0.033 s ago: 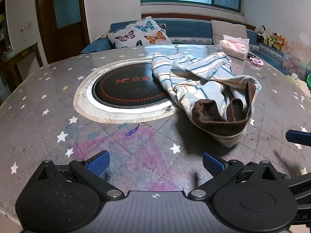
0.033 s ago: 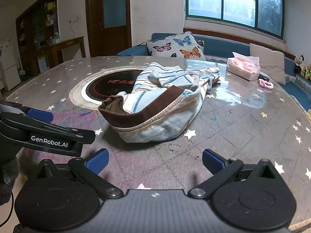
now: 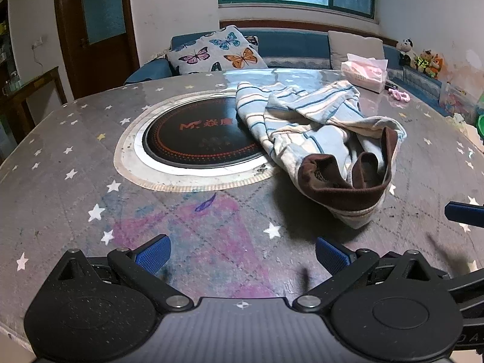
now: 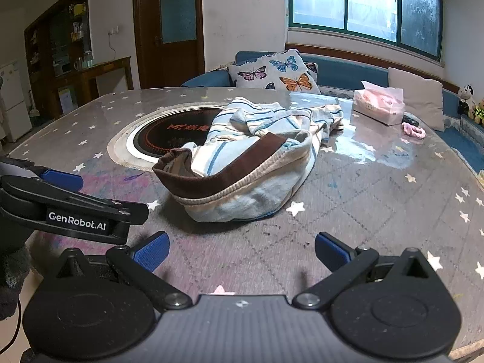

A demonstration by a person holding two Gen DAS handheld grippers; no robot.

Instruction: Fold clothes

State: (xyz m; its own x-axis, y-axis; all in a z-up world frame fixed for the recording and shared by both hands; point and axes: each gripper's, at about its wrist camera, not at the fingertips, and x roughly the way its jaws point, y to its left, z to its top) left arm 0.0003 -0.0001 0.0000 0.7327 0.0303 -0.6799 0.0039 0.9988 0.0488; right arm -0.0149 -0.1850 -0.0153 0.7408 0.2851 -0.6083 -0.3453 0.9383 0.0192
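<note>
A crumpled blue-and-cream striped garment (image 3: 320, 133) with a brown waistband lies on the round table (image 3: 75, 157), partly over the black cooktop disc (image 3: 193, 139). Its waistband opening faces me. My left gripper (image 3: 242, 254) hovers open over the near table edge, left of and short of the garment, nothing between its blue pads. In the right wrist view the garment (image 4: 251, 163) lies just ahead of my right gripper (image 4: 242, 251), which is open and empty too. The left gripper (image 4: 69, 199) shows at that view's left edge, beside the waistband.
A pink tissue pack (image 3: 363, 72) and a pink hair tie (image 3: 399, 94) sit on the far right of the table. Behind the table a blue sofa holds a butterfly cushion (image 3: 217, 51). A dark wooden door and a sideboard (image 4: 99, 69) stand at the back left.
</note>
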